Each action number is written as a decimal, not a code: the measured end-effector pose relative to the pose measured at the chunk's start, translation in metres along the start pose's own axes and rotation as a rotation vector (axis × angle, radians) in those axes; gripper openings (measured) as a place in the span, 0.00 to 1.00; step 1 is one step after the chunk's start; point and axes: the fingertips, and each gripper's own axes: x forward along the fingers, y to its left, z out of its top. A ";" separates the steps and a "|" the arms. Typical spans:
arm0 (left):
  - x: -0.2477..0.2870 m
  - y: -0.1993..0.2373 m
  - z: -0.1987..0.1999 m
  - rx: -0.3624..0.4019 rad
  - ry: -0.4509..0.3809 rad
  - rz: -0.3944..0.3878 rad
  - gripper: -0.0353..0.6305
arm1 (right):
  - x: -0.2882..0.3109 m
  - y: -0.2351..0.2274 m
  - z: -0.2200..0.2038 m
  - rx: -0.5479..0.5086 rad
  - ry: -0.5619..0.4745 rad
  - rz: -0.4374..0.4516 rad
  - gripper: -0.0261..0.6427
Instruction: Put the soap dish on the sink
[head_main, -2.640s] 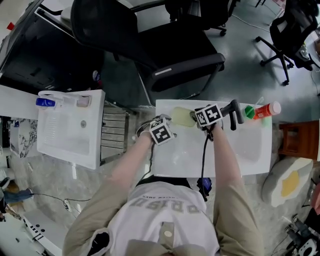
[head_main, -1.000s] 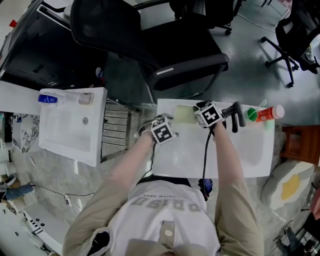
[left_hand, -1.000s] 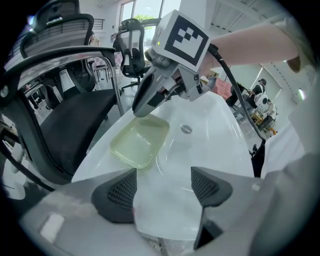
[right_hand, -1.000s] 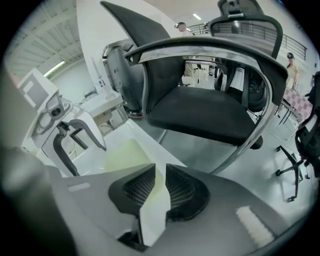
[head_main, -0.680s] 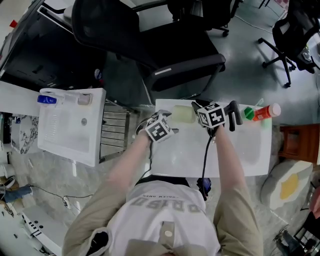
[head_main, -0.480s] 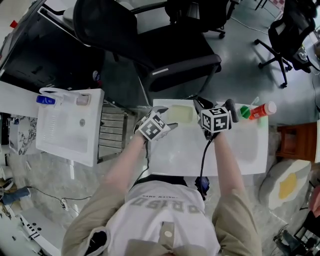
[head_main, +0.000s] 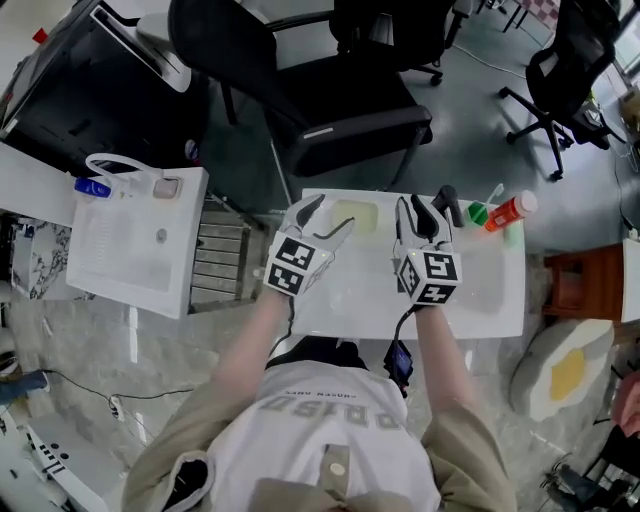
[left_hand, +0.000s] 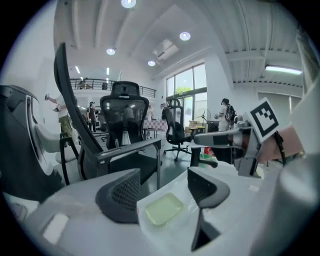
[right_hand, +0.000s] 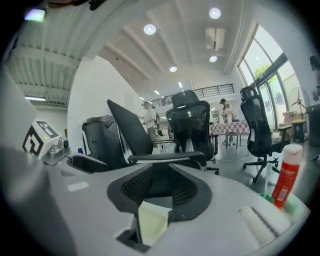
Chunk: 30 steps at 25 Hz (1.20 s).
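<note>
Between the two raised grippers, the soap dish (head_main: 356, 215) lies flat on the back rim of the sink (head_main: 470, 318). Just left of it, the left gripper (head_main: 333, 211) has its jaws wide apart, though they have just been closing a little. Nothing is between them. In the left gripper view the dish (left_hand: 164, 208) shows beyond and below the pads, touching neither. Just right of the dish, the right gripper (head_main: 411, 206) has its jaws only a narrow way apart. They have just been opening, and they grip nothing. Close on that gripper's right stands the black faucet (head_main: 447, 203), and further right a red bottle (head_main: 510, 210). Beyond both grippers, past the sink, is an office chair (head_main: 330, 90).
</note>
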 end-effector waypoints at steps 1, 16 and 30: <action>-0.008 -0.003 0.006 0.003 -0.031 0.021 0.51 | -0.010 0.005 0.007 -0.005 -0.032 -0.007 0.18; -0.141 -0.052 0.064 0.064 -0.350 0.312 0.18 | -0.135 0.066 0.055 -0.120 -0.213 -0.016 0.06; -0.179 -0.071 0.060 0.098 -0.395 0.352 0.06 | -0.177 0.091 0.063 -0.144 -0.272 0.018 0.05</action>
